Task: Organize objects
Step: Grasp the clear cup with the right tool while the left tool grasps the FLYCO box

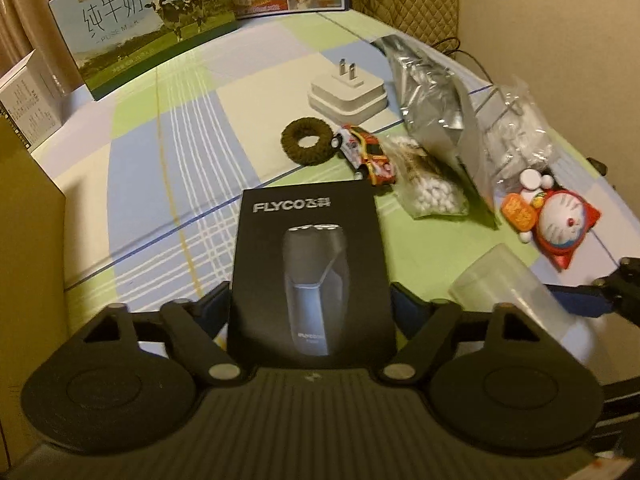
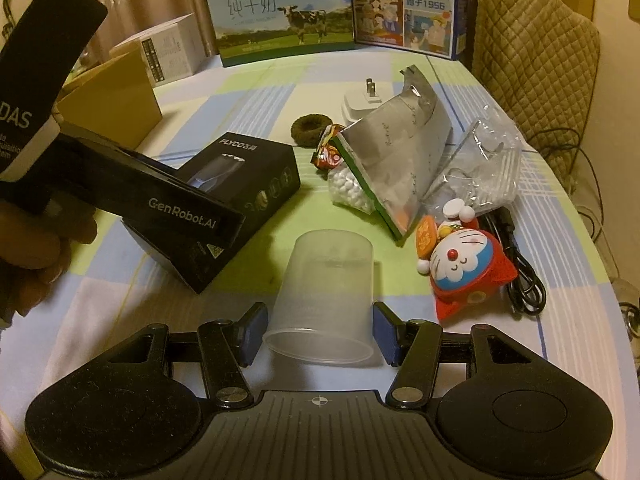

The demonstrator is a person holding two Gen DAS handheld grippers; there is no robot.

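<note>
A black FLYCO shaver box [image 1: 310,268] lies on the checked tablecloth between the fingers of my left gripper [image 1: 310,306], whose blue pads sit at its two sides; it also shows in the right wrist view [image 2: 240,184] with the left gripper body [image 2: 160,200] over it. A clear plastic cup [image 2: 322,300] lies on its side between the pads of my right gripper [image 2: 320,330], which press its rim; the cup also shows in the left wrist view [image 1: 516,292].
On the table: a toy car [image 1: 366,152], brown hair tie [image 1: 306,136], white plug adapter [image 1: 348,90], silver bag [image 2: 396,160], bag of white beads [image 2: 348,188], clear bag [image 2: 480,156], Doraemon toy [image 2: 464,268], black cable [image 2: 524,280]. Milk cartons [image 2: 284,12] stand behind, cardboard boxes [image 2: 116,96] at left.
</note>
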